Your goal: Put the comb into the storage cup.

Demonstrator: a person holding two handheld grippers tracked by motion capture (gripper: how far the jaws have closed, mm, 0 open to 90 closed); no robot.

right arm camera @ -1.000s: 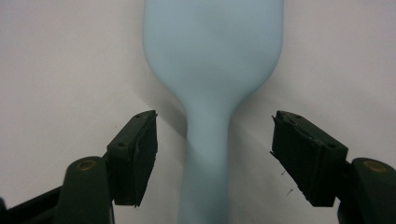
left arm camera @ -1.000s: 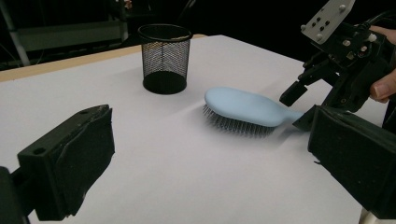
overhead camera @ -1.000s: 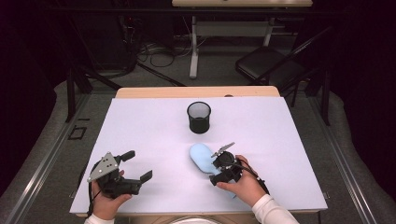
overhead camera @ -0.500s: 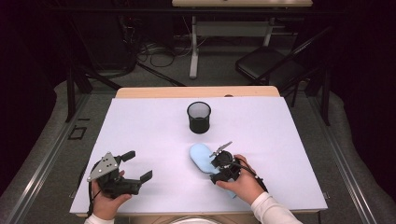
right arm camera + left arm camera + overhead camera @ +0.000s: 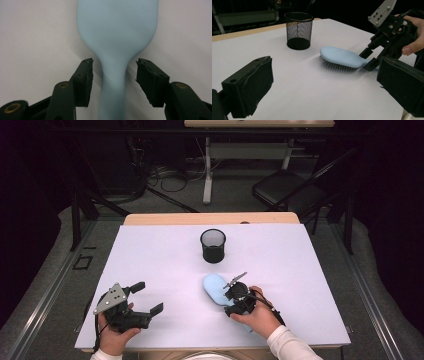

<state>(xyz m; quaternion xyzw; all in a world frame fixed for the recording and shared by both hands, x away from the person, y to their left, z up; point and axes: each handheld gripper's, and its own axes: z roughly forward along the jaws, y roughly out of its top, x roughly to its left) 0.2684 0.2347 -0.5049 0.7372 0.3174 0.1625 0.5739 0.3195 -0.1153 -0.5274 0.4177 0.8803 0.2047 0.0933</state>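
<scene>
The white-covered worktop (image 5: 165,270) carries two loose things, laid well apart so each can be reached cleanly. One black wire-mesh cup (image 5: 213,245) stands upright near the far middle, mouth up, likely so something can be dropped into it. One pale blue plastic hairbrush (image 5: 216,288) lies nearer the person, bristles down on the sheet with its smooth back up, as the left gripper view shows (image 5: 342,58); that leaves its narrow handle level and free to be gripped from either side.

The right claw (image 5: 235,292) is set low over that handle, one jaw on each side. In the right gripper view the handle (image 5: 113,82) runs between the pads (image 5: 86,80) with a gap on both sides, so the jaws, which have just been closing, straddle it without pressing yet; the grip looks about to be made.

The left claw (image 5: 145,297) hangs above bare sheet at the near left, jaws wide apart and holding nothing, probably kept clear until wanted.

Count: one worktop, one cup, one hairbrush, two claws
</scene>
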